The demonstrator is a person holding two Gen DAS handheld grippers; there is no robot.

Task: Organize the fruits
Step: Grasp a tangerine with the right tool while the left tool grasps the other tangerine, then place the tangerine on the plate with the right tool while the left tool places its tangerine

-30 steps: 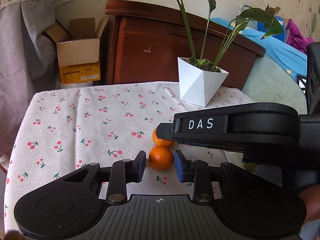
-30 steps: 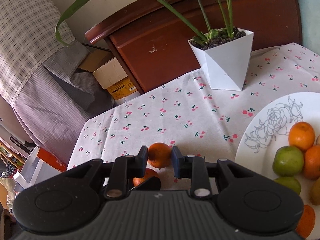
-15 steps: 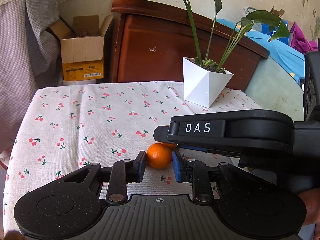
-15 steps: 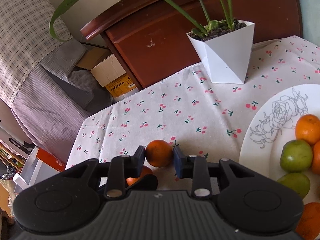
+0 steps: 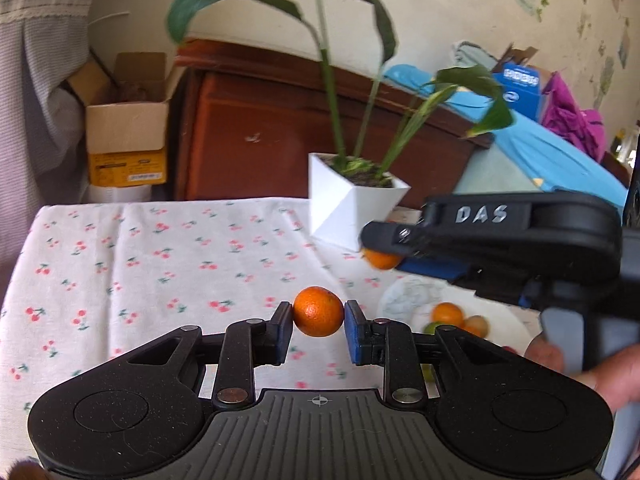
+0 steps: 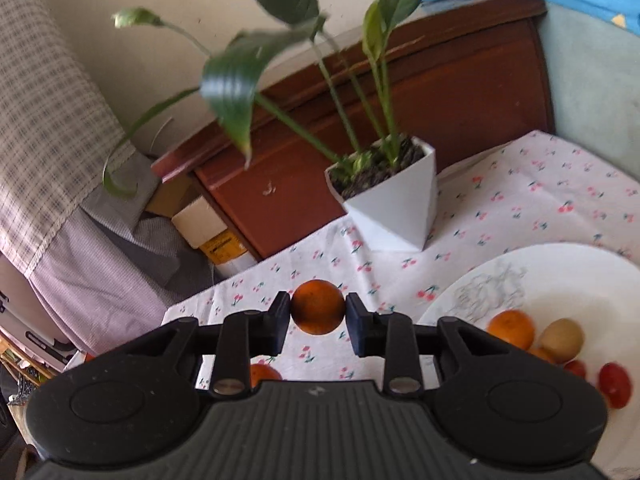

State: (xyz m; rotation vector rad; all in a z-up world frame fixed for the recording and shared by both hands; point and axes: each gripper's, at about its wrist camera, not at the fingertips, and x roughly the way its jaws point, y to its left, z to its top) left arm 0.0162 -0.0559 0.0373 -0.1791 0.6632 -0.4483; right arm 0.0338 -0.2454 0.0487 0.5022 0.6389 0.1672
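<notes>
I am holding one orange in each tool. The left tool is clamped on an orange, with both pads pressing its sides; the fruit is hanging clear of the cherry-print cloth on the table. The right tool is clamped on a second orange in the same manner, also clear of the cloth.

The white plate is sitting toward the right edge of the table, near the white plant pot. It is already carrying several fruits: an orange one, a brownish one and a red one; others at its rim are too blurred to name.

I am judging the task as well advanced. Part of the fruit is on the plate, and the two gripped oranges are not yet delivered. Carrying both over the plate and releasing them there is the work left. No loose fruit is showing on the cloth in either view.
</notes>
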